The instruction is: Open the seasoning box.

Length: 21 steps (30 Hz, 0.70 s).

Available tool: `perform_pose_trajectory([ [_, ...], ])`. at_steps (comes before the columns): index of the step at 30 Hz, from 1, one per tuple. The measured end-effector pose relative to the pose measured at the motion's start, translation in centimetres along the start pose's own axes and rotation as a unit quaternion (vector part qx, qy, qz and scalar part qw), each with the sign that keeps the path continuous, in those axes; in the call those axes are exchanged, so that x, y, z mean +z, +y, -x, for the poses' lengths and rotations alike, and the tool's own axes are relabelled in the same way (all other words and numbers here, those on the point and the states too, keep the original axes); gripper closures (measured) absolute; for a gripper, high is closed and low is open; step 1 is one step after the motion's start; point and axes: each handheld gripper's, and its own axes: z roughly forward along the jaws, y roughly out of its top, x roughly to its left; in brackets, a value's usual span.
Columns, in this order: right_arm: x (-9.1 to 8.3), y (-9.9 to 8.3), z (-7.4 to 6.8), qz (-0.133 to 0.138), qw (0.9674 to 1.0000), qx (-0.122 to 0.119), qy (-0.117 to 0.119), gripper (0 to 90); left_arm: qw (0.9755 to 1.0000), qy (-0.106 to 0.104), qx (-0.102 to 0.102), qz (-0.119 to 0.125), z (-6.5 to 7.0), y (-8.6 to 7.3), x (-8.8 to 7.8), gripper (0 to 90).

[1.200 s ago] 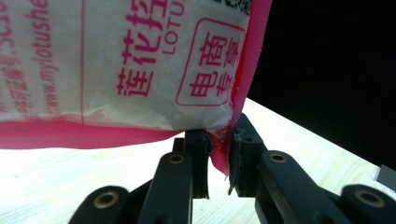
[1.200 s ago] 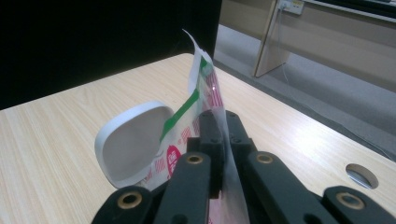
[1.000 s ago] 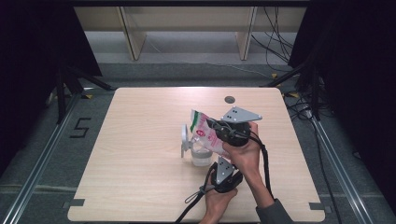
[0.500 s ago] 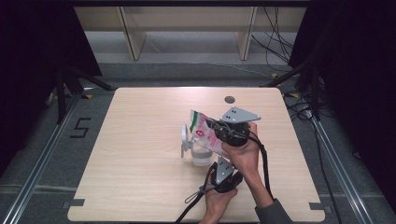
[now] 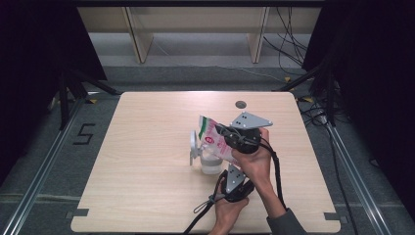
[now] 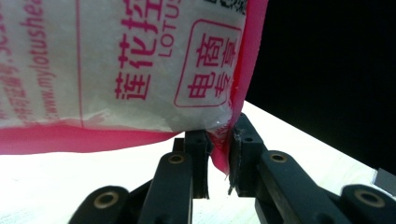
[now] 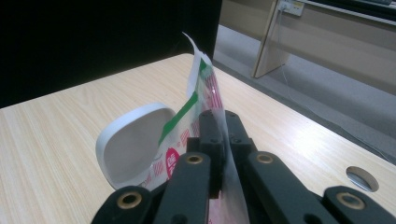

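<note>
High view: the bag [image 5: 215, 138] hangs tilted over the jar [image 5: 211, 161] near mid-table, long axis running from its free top corner at upper left down to the right, where both grippers hold it. Right gripper [image 5: 226, 133] comes in from the right, jaws pressed together on the bag's upper edge; in the right gripper view the film stands edge-on between the closed jaws [image 7: 218, 122]. Left gripper [image 5: 230, 177] sits below and nearer the person, pointing up at the bag's lower corner; its own view shows the pink seam [image 6: 219, 156] pinched between jaws that are nearly together. Jar lies just under and left of both grips, its white lid [image 5: 194, 147] flipped open on the far left side, so the bag's low end is likely the pouring end, though the mouth is hidden. Table [image 5: 147, 196] is open to the left and front; the right edge and a cable hole [image 5: 240, 104] lie well apart
</note>
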Motion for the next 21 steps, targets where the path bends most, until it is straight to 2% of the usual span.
perform_pose_trajectory([
  [11, 0.05, 0.03, -0.09, 0.002, 1.0000, 0.002, -0.001, 89.5, 1.0000, 0.000, 0.000, 0.002, -0.01, 0.01, 0.03, 79.0],
  [14, 0.17, 0.03, -0.06, 0.007, 1.0000, -0.005, -0.004, 89.6, 1.0000, 0.001, 0.001, 0.002, -0.04, 0.04, 0.04, 79.1],
  [21, 0.14, 0.05, -0.10, 0.008, 0.9999, 0.002, -0.006, 89.5, 1.0000, 0.002, -0.001, 0.003, -0.05, 0.07, 0.03, 79.1],
])
